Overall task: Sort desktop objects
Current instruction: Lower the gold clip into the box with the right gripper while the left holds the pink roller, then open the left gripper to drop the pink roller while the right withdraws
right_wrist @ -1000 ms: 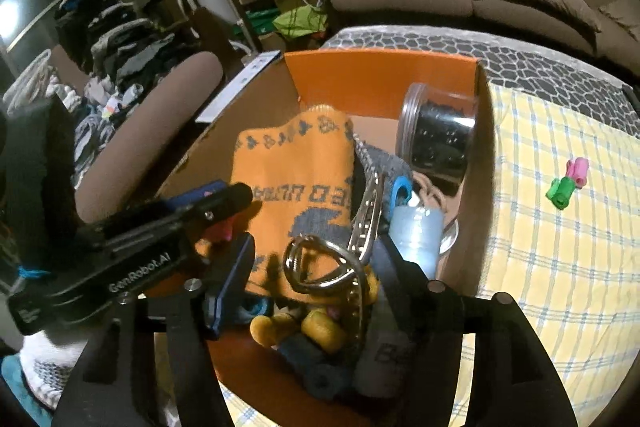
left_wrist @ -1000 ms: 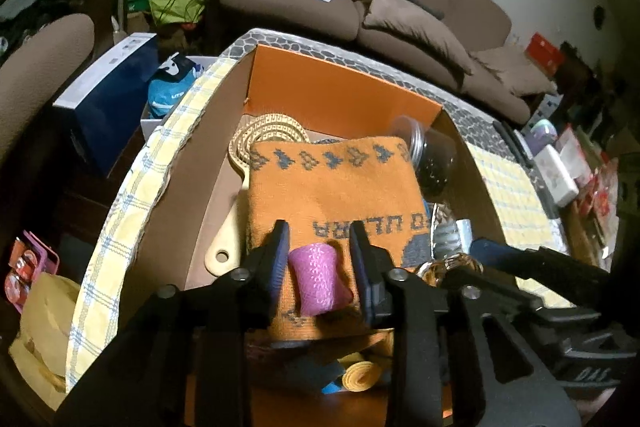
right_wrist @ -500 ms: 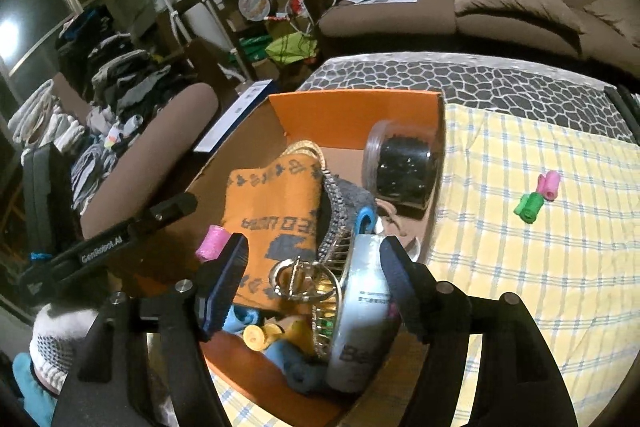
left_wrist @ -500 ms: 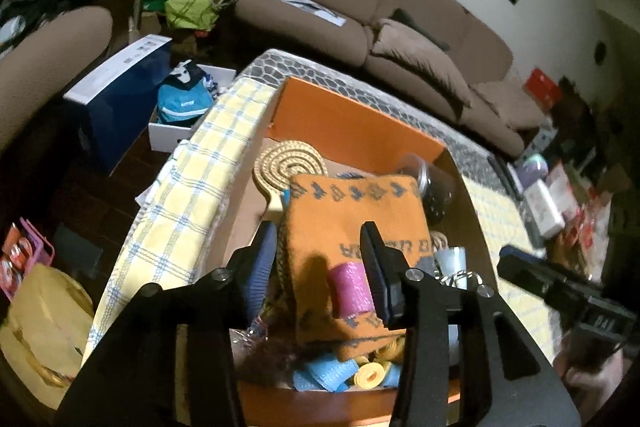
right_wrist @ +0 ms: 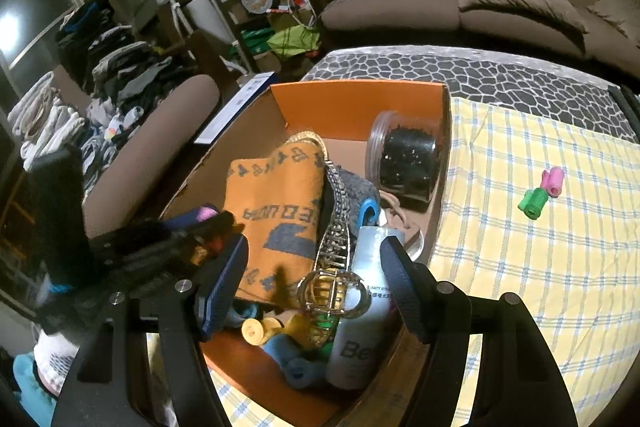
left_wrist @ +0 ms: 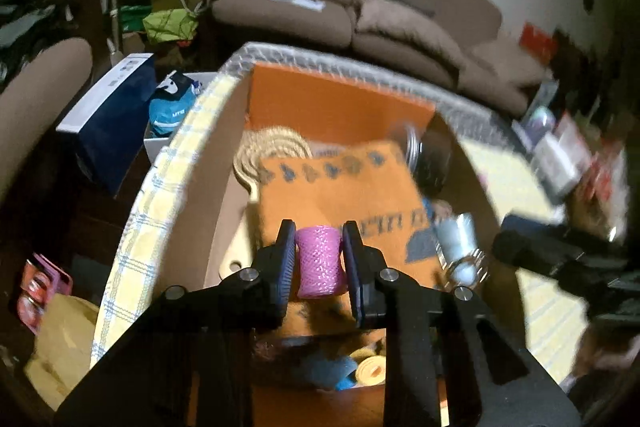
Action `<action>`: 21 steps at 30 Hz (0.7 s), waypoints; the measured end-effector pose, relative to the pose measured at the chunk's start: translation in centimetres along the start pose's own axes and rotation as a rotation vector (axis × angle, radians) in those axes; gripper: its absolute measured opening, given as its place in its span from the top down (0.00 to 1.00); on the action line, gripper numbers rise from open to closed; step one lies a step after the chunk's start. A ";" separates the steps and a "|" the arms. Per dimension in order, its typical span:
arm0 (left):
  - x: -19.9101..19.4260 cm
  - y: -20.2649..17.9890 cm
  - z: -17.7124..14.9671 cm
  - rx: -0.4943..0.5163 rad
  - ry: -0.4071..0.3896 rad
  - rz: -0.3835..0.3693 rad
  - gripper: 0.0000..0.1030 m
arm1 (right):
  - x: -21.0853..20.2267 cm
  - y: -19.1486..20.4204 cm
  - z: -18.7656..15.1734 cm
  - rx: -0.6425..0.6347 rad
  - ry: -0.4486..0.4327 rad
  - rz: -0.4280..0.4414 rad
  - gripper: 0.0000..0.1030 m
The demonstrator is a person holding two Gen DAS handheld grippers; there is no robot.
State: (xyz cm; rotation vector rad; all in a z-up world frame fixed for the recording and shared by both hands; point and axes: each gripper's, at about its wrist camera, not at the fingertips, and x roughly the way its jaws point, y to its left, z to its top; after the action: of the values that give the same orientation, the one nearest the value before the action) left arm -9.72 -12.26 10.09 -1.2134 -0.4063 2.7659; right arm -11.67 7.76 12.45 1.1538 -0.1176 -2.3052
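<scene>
**Pink roller pinched above the orange box**

The left claw [left_wrist: 319, 259] pinched a pink mesh hair roller [left_wrist: 320, 261] between its blue pads, over the folded orange knitted cloth [left_wrist: 340, 195] inside the orange cardboard box [left_wrist: 340, 107]. The right claw [right_wrist: 314, 291] stood spread and held nothing, above a white spray bottle [right_wrist: 360, 339] and a gold metal hair clip [right_wrist: 332, 291] in the box. A green roller [right_wrist: 532, 203] and another pink roller [right_wrist: 554, 181] lay touching on the yellow checked cloth [right_wrist: 520, 287].

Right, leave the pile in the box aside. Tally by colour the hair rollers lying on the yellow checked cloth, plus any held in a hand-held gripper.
Pink: 2, the loose pink roller on the checked cloth and the held pink roller clamped in the left hand-held gripper
Green: 1, the green roller touching the loose pink one
Total: 3
</scene>
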 end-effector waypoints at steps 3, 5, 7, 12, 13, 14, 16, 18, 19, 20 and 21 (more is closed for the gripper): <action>-0.8 1.9 0.4 -0.044 -0.009 0.009 0.79 | -0.1 0.0 0.0 0.002 -0.005 0.001 0.32; -0.7 2.7 0.3 -0.054 0.016 0.027 0.79 | -0.2 -0.1 0.0 0.003 -0.006 0.000 0.32; -0.4 3.2 0.0 -0.053 0.050 0.032 0.79 | -0.3 -0.3 0.0 0.005 -0.006 -0.003 0.32; -0.5 2.9 -0.4 -0.030 0.070 0.072 0.76 | -0.6 -0.9 0.0 0.014 -0.006 -0.010 0.31; -0.5 2.9 -0.4 -0.033 0.065 0.066 0.73 | -0.7 -1.0 0.0 0.015 -0.007 -0.012 0.29; -0.7 2.8 -0.4 -0.034 0.058 0.067 0.71 | -0.7 -1.0 0.0 0.017 -0.009 -0.015 0.27; -0.7 2.5 -0.3 -0.030 0.050 0.067 0.68 | -0.8 -1.1 0.0 0.021 -0.011 -0.018 0.25; -0.8 2.2 -0.3 -0.025 0.046 0.068 0.67 | -0.9 -1.2 0.0 0.019 -0.010 -0.021 0.24; -0.8 2.2 -0.3 -0.022 0.044 0.067 0.64 | -0.9 -1.3 0.0 0.018 -0.009 -0.023 0.24; -0.9 2.0 -0.3 -0.016 0.041 0.069 0.62 | -0.9 -1.3 0.0 0.018 -0.008 -0.027 0.24; -1.0 1.9 -0.3 -0.013 0.037 0.071 0.60 | -0.9 -1.3 -0.1 0.017 -0.007 -0.031 0.24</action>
State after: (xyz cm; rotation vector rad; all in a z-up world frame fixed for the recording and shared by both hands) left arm -8.83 -14.21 10.07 -1.3041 -0.3854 2.7991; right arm -11.79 9.36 12.63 1.1635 -0.1233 -2.3401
